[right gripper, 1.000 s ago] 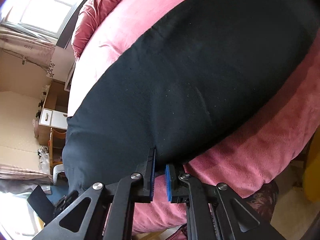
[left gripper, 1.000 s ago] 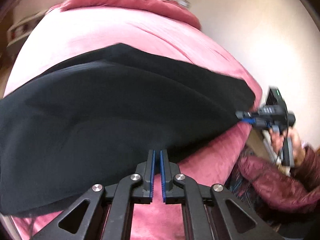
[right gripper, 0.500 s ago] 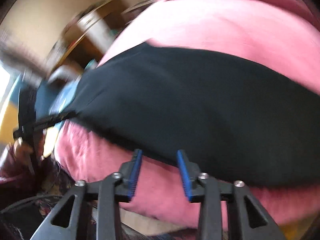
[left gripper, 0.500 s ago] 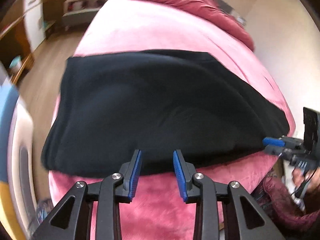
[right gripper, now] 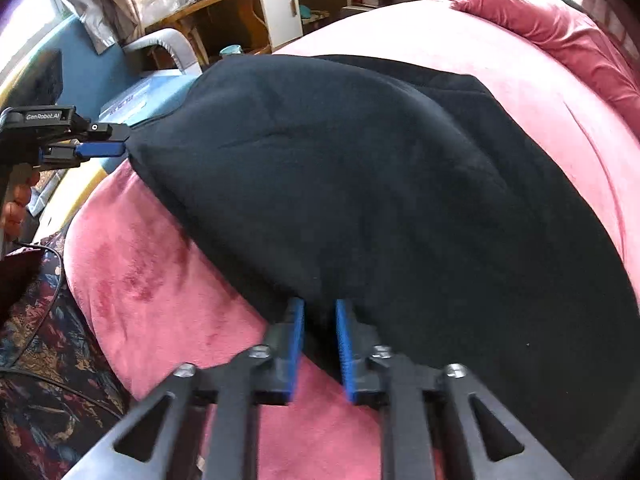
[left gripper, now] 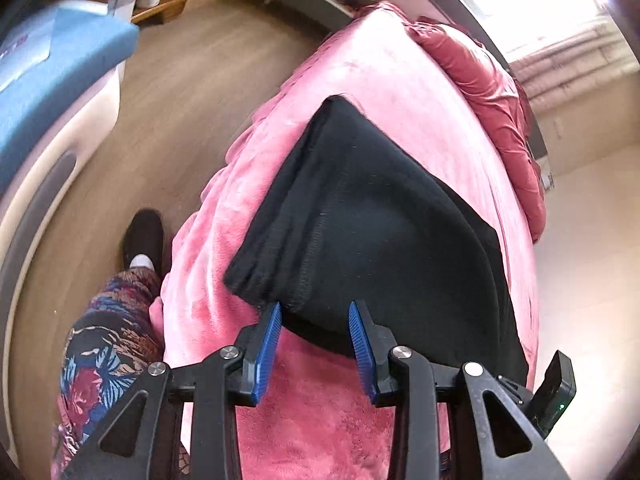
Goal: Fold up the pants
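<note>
Black pants (left gripper: pixel 380 220) lie folded flat on a pink bed (left gripper: pixel 320 420). My left gripper (left gripper: pixel 316 312) is at their near left corner with its jaws opening; the ribbed hem sits between the blue pads (left gripper: pixel 266 344), which do not press on it. In the right wrist view the left gripper (right gripper: pixel 120 140) shows at that same corner of the pants (right gripper: pixel 340 180). My right gripper (right gripper: pixel 320 308) is further along the near edge. Its jaws stand narrow, with black cloth pinched between the pads (right gripper: pixel 296 336).
The bed's near edge (right gripper: pixel 160 280) drops to a person's floral trousers (left gripper: pixel 100 352) and a dark shoe (left gripper: pixel 142 240) on the wood floor. A red pillow (right gripper: pixel 560 28) lies at the far end. A blue seat (left gripper: pixel 48 80) and a white cabinet (right gripper: pixel 280 0) stand beyond.
Both grippers rolled and slid along the near edge of the pants. The left one let go and now stands open at the corner. The right one opened, then closed on the edge.
</note>
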